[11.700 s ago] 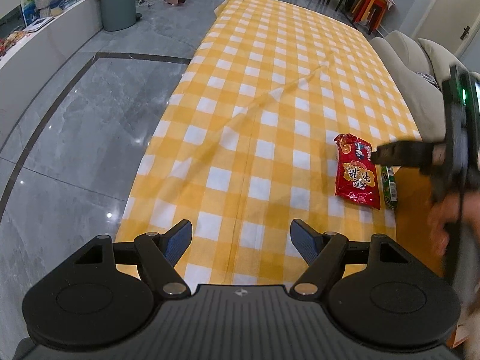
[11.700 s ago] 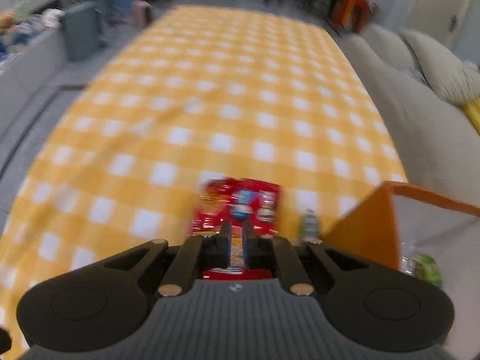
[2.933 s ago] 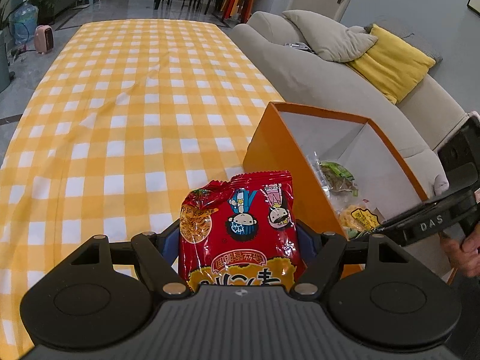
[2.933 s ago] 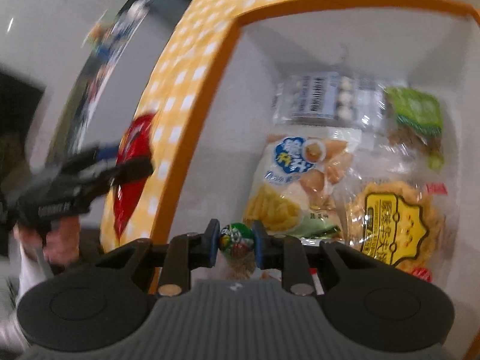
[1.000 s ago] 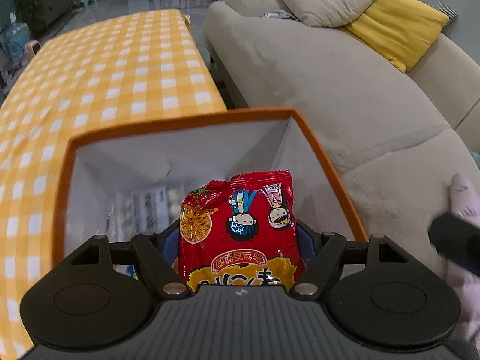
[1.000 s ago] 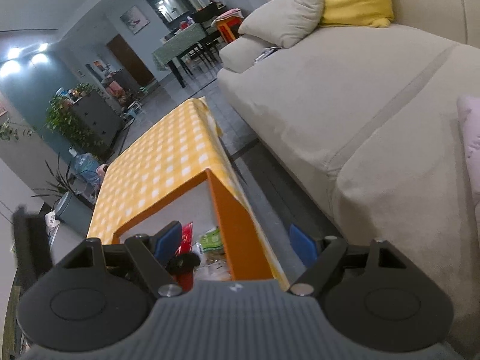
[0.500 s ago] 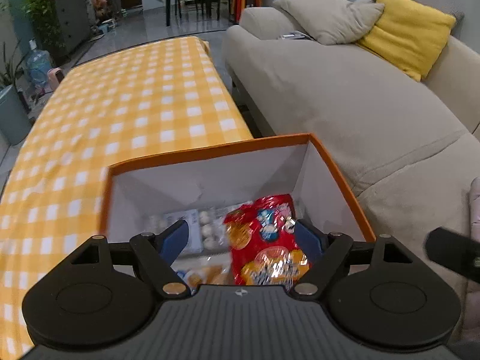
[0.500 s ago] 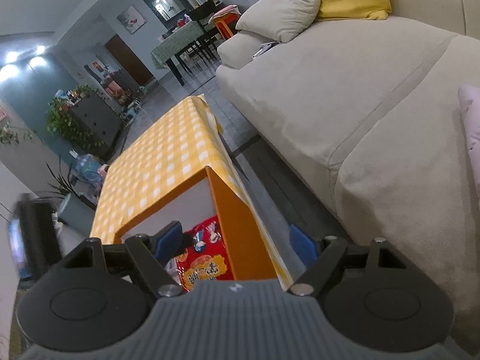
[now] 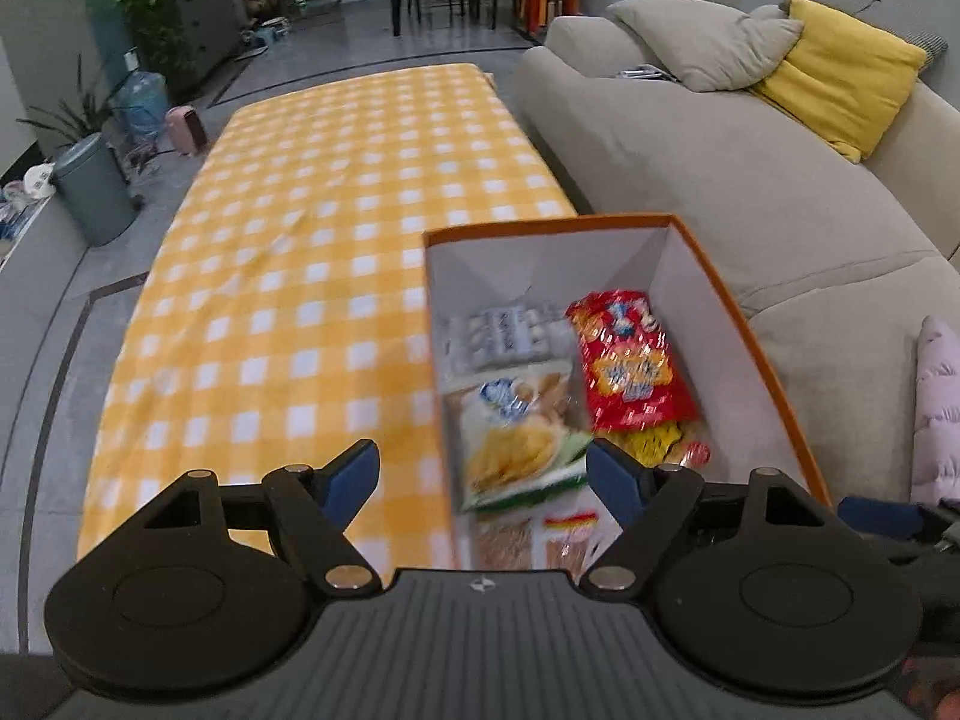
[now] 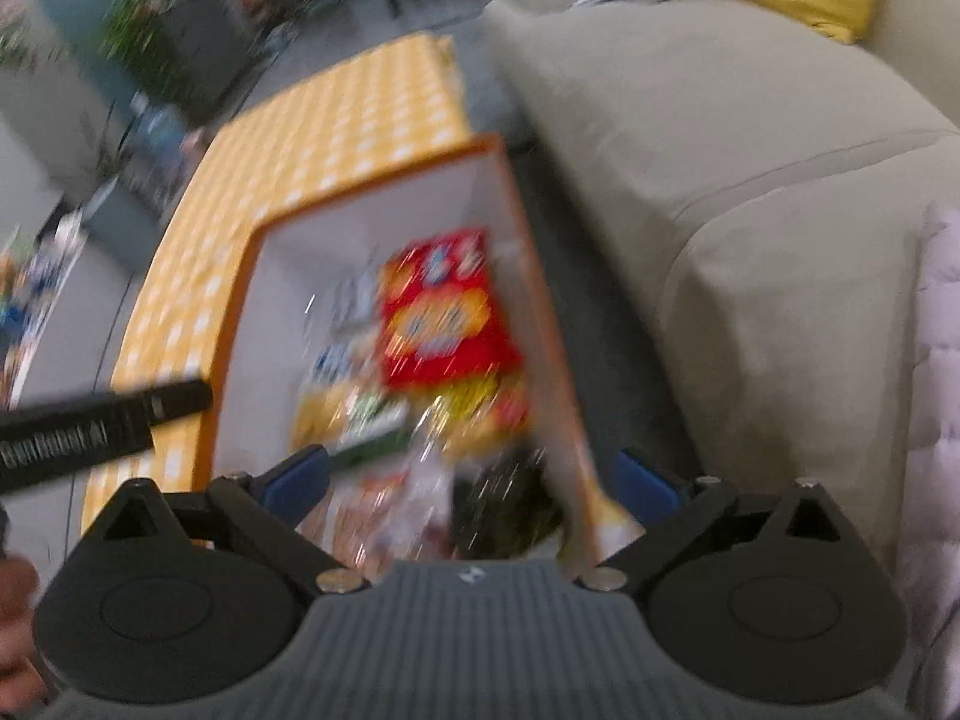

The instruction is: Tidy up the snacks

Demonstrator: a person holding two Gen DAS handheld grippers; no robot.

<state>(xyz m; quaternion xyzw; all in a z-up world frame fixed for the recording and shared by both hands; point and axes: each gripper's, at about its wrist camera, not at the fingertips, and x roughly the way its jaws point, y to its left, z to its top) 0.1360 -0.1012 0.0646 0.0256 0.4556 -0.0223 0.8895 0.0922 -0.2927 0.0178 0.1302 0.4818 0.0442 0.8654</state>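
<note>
An orange box [image 9: 735, 306] with white inner walls stands at the near right edge of the yellow checked table [image 9: 336, 192]. The red snack bag [image 9: 630, 366] lies inside it on top of several other snack packets, beside a white-and-yellow chip bag [image 9: 516, 438]. My left gripper [image 9: 483, 477] is open and empty, above the box's near end. My right gripper [image 10: 471, 483] is open and empty, also above the box [image 10: 543, 312]; that view is blurred, and the red bag [image 10: 444, 318] shows in it. The left gripper's finger [image 10: 102, 420] shows at its left.
A beige sofa [image 9: 720, 150] with a grey and a yellow cushion runs along the table's right side. A grey bin [image 9: 93, 189], a water bottle and plants stand on the floor at the far left. A pink garment [image 9: 939, 414] lies at the right edge.
My left gripper let go of the red snack bag and it dropped into the box. The left gripper has pulled up and back, and its view has swung left. The right gripper swung over the box.
</note>
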